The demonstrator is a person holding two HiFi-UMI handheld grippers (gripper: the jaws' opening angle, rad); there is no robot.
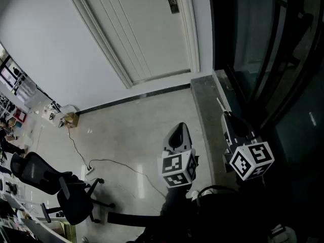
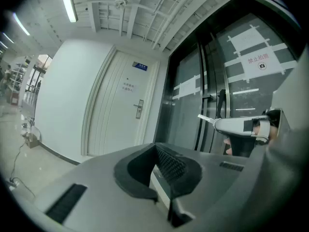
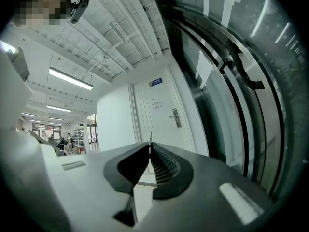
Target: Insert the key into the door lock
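While the right tongs (image 3: 150,148) are squeezed shut on the key (image 3: 150,138), its thin metal tip sticks out past the dark pads and points toward the white door (image 3: 161,115). The door lock (image 3: 177,118), with its handle, sits on the door far ahead, well apart from the key. Seen from the head view, the right tongs (image 1: 224,114) are held over a grey stone strip (image 1: 205,110) on the floor, next to a dark glass wall (image 1: 268,44), and the key (image 1: 220,105) pokes out in front. The left tongs (image 2: 156,148) are pressed together with nothing between them. They float just beside the right tongs, over the shiny floor (image 1: 136,130). The door is closed. Off to the left on the floor are a black office chair (image 1: 45,178) and a thin cable (image 1: 115,162).
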